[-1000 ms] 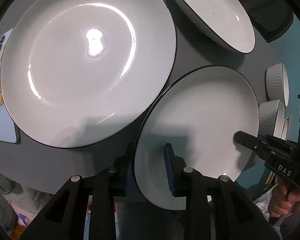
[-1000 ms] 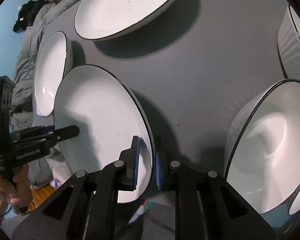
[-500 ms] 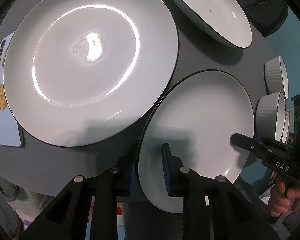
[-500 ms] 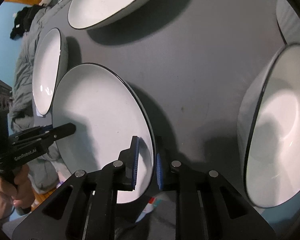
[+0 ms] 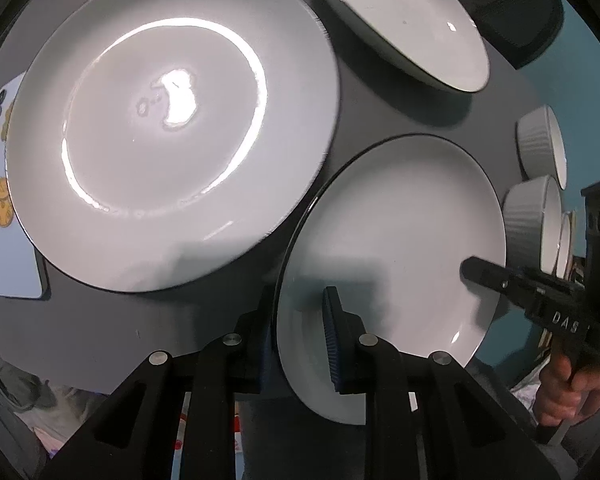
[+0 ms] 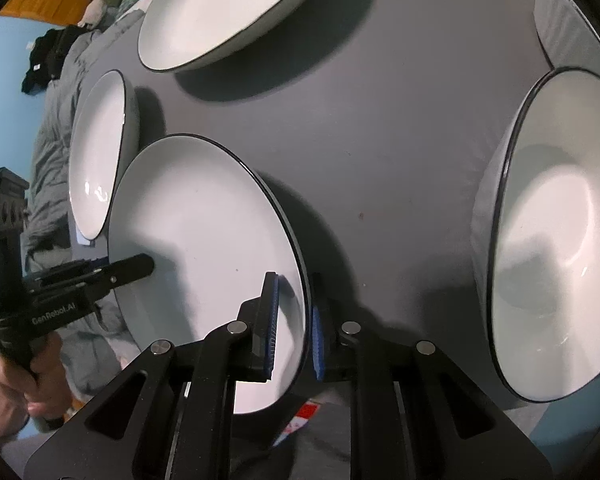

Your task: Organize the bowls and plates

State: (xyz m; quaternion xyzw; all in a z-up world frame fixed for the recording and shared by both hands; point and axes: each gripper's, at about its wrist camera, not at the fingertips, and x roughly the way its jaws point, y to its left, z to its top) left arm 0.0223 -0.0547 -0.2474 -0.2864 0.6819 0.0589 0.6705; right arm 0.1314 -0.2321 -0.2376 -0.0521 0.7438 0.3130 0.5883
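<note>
Both grippers grip one white black-rimmed plate (image 5: 400, 232) by opposite edges, held over the near edge of the dark grey table (image 6: 380, 140). My left gripper (image 5: 300, 332) is shut on its left rim. My right gripper (image 6: 292, 320) is shut on its right rim; the plate also shows in the right wrist view (image 6: 196, 220). A large flat white plate (image 5: 168, 128) lies to the left. A deep plate (image 5: 404, 20) lies at the back.
Ribbed white bowls (image 5: 540, 148) stand at the table's right edge, and one bowl (image 6: 556, 232) is close on the right in the right wrist view. A phone (image 5: 4, 220) lies at the far left. Bedding (image 6: 60, 120) lies beyond the table.
The held plate stays gripped by both grippers. Both cameras shifted slightly; the large plate and the bowl on the right moved a little in view.
</note>
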